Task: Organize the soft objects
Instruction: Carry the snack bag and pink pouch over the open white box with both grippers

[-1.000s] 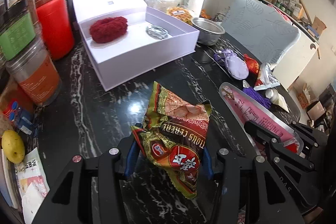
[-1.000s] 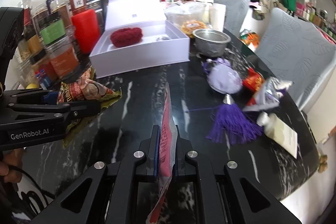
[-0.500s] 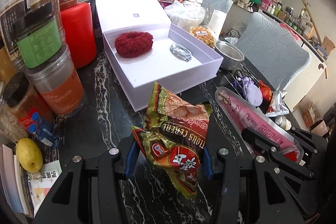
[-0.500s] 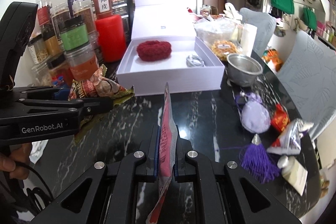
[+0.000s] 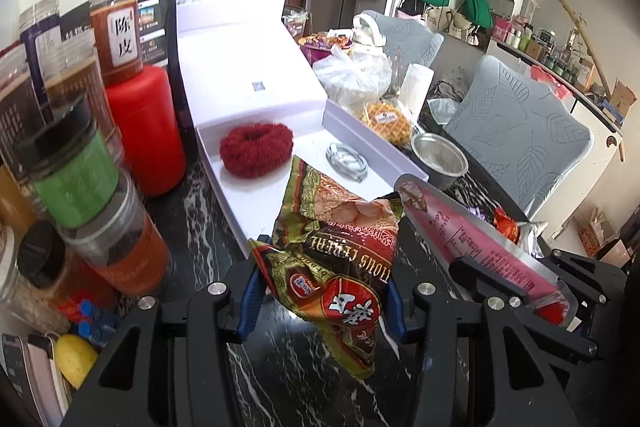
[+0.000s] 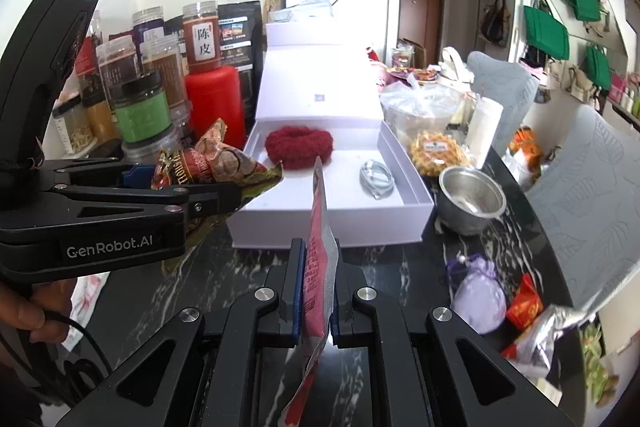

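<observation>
Both packets are in the air and the white box (image 6: 332, 223) is dead ahead. The left gripper (image 5: 322, 291) is clamped across the crumpled cereal packet (image 5: 336, 255), jaws narrowed onto its sides, with the packet's top fanning out past the fingertips and its tail hanging below. The right gripper (image 6: 316, 291) is pinched tight on the flat pink sachet (image 6: 318, 247), held edge-on and upright, its lower end drooping beneath the jaws.

The step in hand, as I read it, is carrying both soft packets to the box for dropping in. To do it well, bring each one in over the near wall of the box with room to spare; those dangling tails look likely to snag the rim. Aim for the bare white floor at the front of the box, because the red fluffy ring (image 6: 299, 146) fills the back left and the coiled cable (image 6: 376, 179) sits toward the right wall. Release one packet at a time, low over the floor, so the light foil does not flutter out.

From the right wrist view, the box sits in the middle of the dark marble surface (image 6: 404, 275), just beyond the sachet's tip. The cereal packet's corner is already level with the box's near left corner. Jars crowd the left edge of the surface, so keep the left hand clear of them.
</observation>
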Available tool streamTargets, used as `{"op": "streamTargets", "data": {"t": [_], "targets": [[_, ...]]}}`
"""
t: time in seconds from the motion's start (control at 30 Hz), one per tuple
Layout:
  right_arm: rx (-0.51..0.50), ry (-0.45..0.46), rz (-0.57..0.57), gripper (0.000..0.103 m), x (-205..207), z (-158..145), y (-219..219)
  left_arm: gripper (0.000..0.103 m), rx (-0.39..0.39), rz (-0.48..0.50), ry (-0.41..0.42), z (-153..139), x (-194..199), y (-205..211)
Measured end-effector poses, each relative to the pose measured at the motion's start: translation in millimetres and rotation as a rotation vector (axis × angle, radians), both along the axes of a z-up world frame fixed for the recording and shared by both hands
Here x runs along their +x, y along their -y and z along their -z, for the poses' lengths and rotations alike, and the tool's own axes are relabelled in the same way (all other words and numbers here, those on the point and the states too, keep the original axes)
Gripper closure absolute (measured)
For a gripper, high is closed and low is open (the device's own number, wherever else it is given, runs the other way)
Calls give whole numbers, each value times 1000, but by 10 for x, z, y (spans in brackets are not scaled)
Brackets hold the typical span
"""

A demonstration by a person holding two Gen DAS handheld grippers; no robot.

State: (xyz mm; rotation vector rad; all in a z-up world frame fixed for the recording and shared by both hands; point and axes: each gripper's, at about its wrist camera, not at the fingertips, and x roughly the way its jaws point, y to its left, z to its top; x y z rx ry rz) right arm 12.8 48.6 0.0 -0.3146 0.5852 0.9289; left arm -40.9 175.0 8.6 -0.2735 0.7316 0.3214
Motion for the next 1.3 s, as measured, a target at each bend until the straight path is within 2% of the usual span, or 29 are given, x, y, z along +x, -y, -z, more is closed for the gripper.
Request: {"op": "streamTargets", "data": {"t": [0.6, 0.77, 1.0, 1.3], "targets": [[31, 92, 9, 93, 551, -318, -278, 54, 66, 12, 60, -340, 526, -216], [55, 90, -4, 93, 756, -435, -389, 54, 59, 6, 95, -439, 654, -329], [58, 134, 4, 93, 1013, -508, -601, 54, 84, -54, 134, -552, 772, -540], [51, 119, 2, 93, 1330, -436, -916, 54, 74, -143, 114, -475, 1029, -858]]}}
